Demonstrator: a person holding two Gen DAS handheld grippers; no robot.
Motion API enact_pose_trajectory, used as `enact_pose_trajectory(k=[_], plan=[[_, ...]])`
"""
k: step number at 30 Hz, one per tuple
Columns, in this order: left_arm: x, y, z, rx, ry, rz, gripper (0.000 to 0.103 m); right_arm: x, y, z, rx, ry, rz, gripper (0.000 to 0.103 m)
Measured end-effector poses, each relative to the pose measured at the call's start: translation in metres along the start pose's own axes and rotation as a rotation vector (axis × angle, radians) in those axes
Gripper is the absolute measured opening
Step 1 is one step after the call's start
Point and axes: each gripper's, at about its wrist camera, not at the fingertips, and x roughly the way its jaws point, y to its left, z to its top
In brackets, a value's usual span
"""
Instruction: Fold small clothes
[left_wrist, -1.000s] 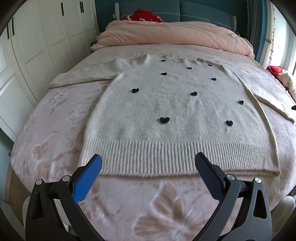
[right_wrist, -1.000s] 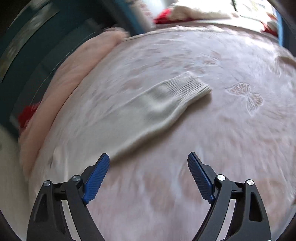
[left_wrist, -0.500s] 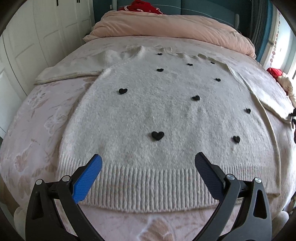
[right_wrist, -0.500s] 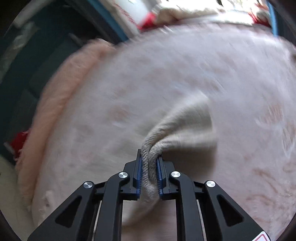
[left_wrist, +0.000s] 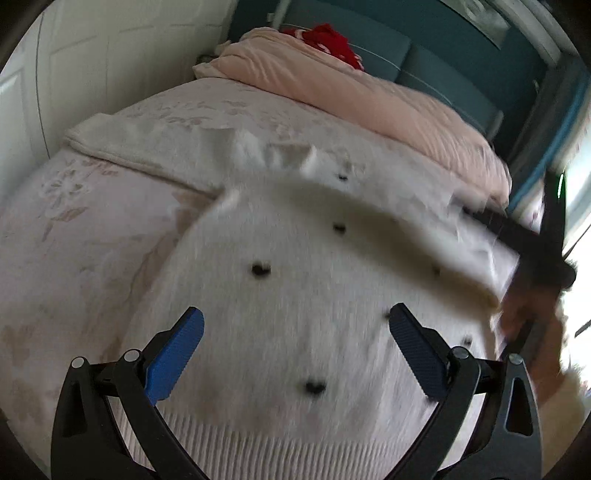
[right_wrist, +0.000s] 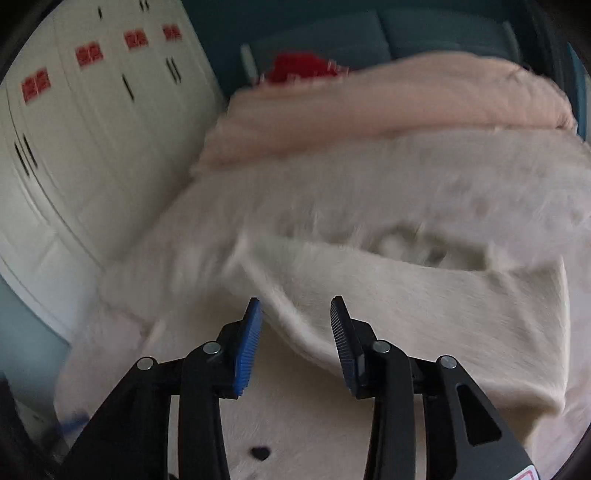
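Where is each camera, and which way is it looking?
Left wrist: sits on the left tongs, low near the sweater hem, looking up the bed toward the pink duvet; its own open blue pads show, and the right tongs at the right edge.
Right wrist: sits on the right tongs, above the sweater, facing the wardrobe and duvet; its own partly open pads show, with the folded-over sleeve just past them.
Shared: sweater, duvet, red cloth and wardrobe.
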Motion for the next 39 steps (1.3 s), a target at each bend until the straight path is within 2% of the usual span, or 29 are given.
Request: enact_pose_trajectory(k=[3, 6, 9, 11, 13, 14, 16, 17, 18, 19, 20, 22, 24, 25, 27, 30, 33, 34, 35, 36, 37, 39], plan=[[0.022, 0.008, 0.032, -0.065, 0.012, -0.071, 0.098, -0.013, -0.021, -0.034, 0.076, 0.006, -0.004, 0.04], [0.063, 0.001, 0.062, -0.085, 0.041, -0.108, 0.098, -0.047, -0.065, -0.068, 0.162, -0.005, -0.077, 0.048], [0.12, -0.015, 0.087, -0.141, 0.084, -0.168, 0.098, -0.065, -0.108, -0.089, 0.259, 0.013, -0.132, 0.05], [0.167, -0.022, 0.095, -0.223, 0.161, -0.183, 0.098, -0.074, -0.137, -0.094, 0.35, 0.01, -0.141, 0.05], [0.202, -0.027, 0.094, -0.303, 0.214, -0.169, 0.092, -0.077, -0.145, -0.108, 0.387, -0.008, -0.147, 0.051], [0.211, -0.03, 0.093, -0.315, 0.215, -0.151, 0.084, -0.074, -0.146, -0.111, 0.391, -0.013, -0.15, 0.052], [0.215, -0.042, 0.096, -0.276, 0.168, -0.111, 0.059, -0.075, -0.152, -0.119, 0.395, -0.016, -0.148, 0.056], [0.217, -0.05, 0.098, -0.23, 0.164, -0.109, 0.036, -0.073, -0.154, -0.121, 0.395, -0.016, -0.146, 0.057], [0.22, -0.057, 0.101, -0.184, 0.173, -0.088, 0.018, -0.069, -0.153, -0.124, 0.391, -0.014, -0.146, 0.057], [0.22, -0.06, 0.104, -0.151, 0.164, -0.066, 0.012, -0.064, -0.153, -0.125, 0.388, -0.007, -0.149, 0.057], [0.216, -0.059, 0.108, -0.141, 0.146, -0.081, 0.008, -0.06, -0.153, -0.125, 0.384, -0.003, -0.156, 0.057], [0.193, -0.05, 0.121, -0.151, 0.073, -0.152, 0.008, -0.056, -0.151, -0.125, 0.387, -0.01, -0.156, 0.057], [0.174, -0.039, 0.131, -0.163, 0.021, -0.183, 0.008, -0.056, -0.153, -0.123, 0.4, -0.027, -0.134, 0.058], [0.165, -0.029, 0.136, -0.163, -0.017, -0.163, 0.008, -0.055, -0.155, -0.121, 0.408, -0.032, -0.124, 0.058], [0.16, -0.012, 0.14, -0.178, -0.043, -0.117, 0.008, -0.049, -0.159, -0.117, 0.427, -0.038, -0.102, 0.058], [0.187, 0.014, 0.126, -0.201, 0.048, -0.094, 0.008, -0.037, -0.168, -0.108, 0.48, -0.057, -0.075, 0.058], [0.205, 0.012, 0.111, -0.147, 0.068, -0.048, 0.009, -0.029, -0.177, -0.096, 0.541, -0.088, -0.058, 0.057], [0.209, 0.013, 0.105, -0.147, 0.062, -0.05, 0.009, -0.025, -0.181, -0.092, 0.571, -0.096, -0.058, 0.047], [0.21, 0.016, 0.104, -0.151, 0.051, -0.054, 0.009, -0.021, -0.187, -0.089, 0.609, -0.106, -0.057, 0.029], [0.21, 0.017, 0.102, -0.156, 0.035, -0.062, 0.009, -0.019, -0.192, -0.087, 0.628, -0.103, -0.065, 0.006], [0.21, 0.019, 0.099, -0.158, 0.024, -0.071, 0.01, -0.02, -0.195, -0.085, 0.642, -0.115, -0.077, 0.006], [0.211, 0.02, 0.096, -0.138, 0.007, -0.084, 0.011, -0.038, -0.203, -0.084, 0.661, -0.212, -0.108, 0.005]])
